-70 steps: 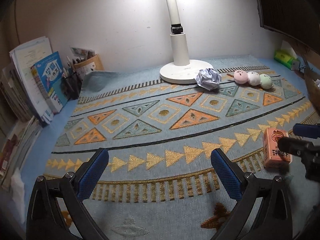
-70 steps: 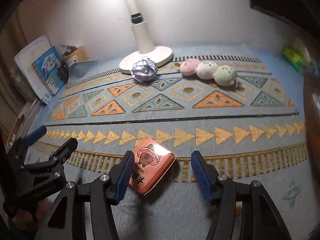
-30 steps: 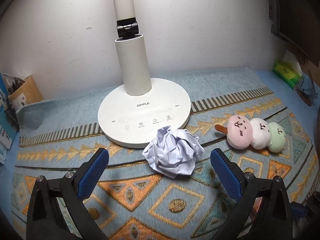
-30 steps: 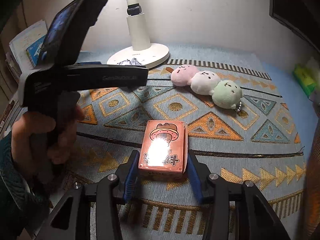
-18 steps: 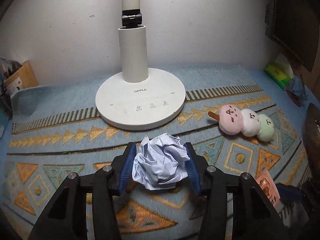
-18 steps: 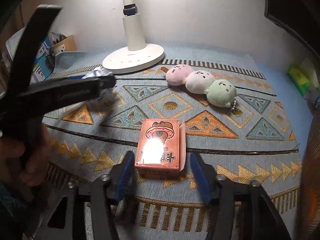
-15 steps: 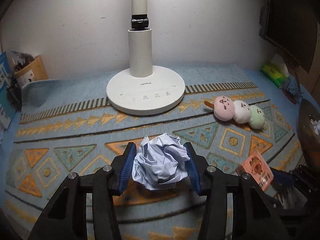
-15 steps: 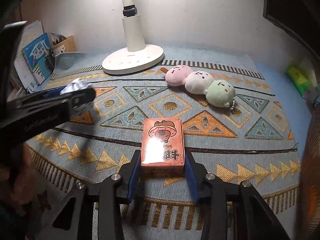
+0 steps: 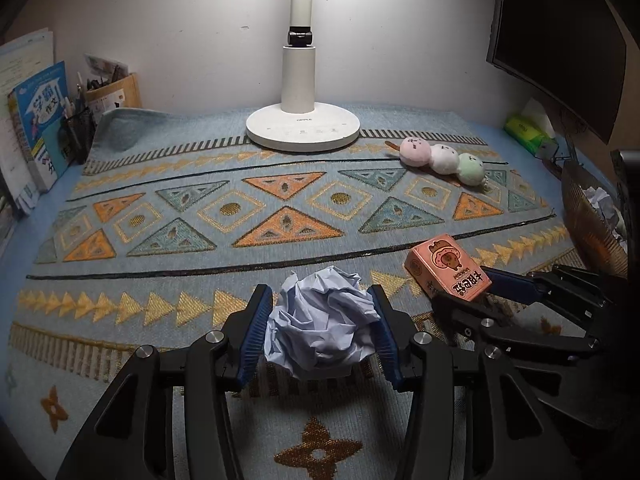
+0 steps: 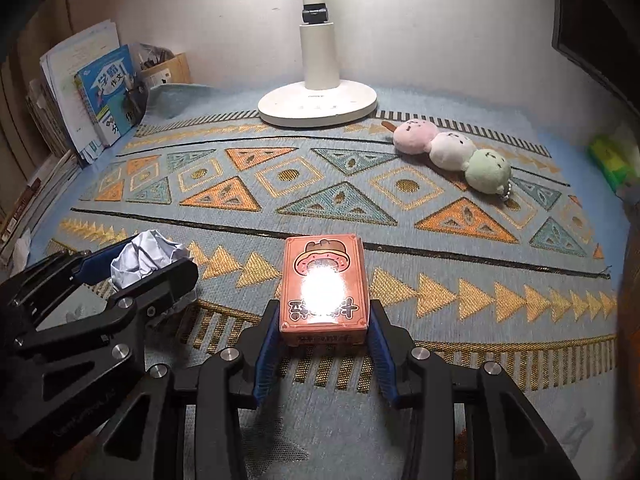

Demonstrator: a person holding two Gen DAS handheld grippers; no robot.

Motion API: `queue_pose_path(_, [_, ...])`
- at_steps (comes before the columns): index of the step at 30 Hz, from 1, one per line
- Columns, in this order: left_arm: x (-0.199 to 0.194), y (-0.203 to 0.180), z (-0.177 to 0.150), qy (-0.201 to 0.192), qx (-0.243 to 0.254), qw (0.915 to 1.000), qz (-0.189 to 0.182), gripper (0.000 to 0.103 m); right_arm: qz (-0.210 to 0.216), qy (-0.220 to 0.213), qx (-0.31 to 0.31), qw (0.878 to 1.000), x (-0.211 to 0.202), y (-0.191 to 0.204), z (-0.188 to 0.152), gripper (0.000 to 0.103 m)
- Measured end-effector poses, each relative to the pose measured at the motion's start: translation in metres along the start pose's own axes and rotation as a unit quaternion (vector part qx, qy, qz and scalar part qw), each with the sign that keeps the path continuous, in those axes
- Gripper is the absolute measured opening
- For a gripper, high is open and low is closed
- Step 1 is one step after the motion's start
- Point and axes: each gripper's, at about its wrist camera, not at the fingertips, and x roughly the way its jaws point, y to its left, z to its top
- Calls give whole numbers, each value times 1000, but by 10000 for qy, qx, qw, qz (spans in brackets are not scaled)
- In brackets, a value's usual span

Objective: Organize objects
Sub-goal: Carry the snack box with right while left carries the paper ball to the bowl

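Both grippers carry their loads, drawn back from the lamp since half a second ago.

The left gripper (image 9: 320,332) has its jaws closed on the crumpled paper ball (image 9: 322,326), now over the near gold-triangle border of the patterned mat (image 9: 280,200) instead of mid-mat. The right gripper (image 10: 323,346) pinches the orange snack box (image 10: 323,284) at its near end, as before, just beside the left one. The lamp base (image 9: 303,128) and dango plush (image 9: 440,158) lie well apart at the far edge, with open mat between; a wire basket (image 9: 592,224) with paper scraps sits right; books (image 9: 38,120) line the left.
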Motion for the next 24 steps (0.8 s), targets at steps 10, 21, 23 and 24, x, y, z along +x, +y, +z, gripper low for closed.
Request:
queue_pose_path(10, [7,2,-5,122,-59,9999,11,49,-329,19,-117,9994,5,4,3,48])
queue_pose_path(21, [6,2,-5,131,-47,9999,22,49,-353,20,-123,9993,6,3,3,48])
queue_pose_path(23, [6,3,-5,135,-49,9999,13,49,-352,13,-114,9993,6,2,3,48])
queue_pose_path(24, [6,3,-5,134,-49,9999,12,49,-350,4,-104,9993,6,2,3,48])
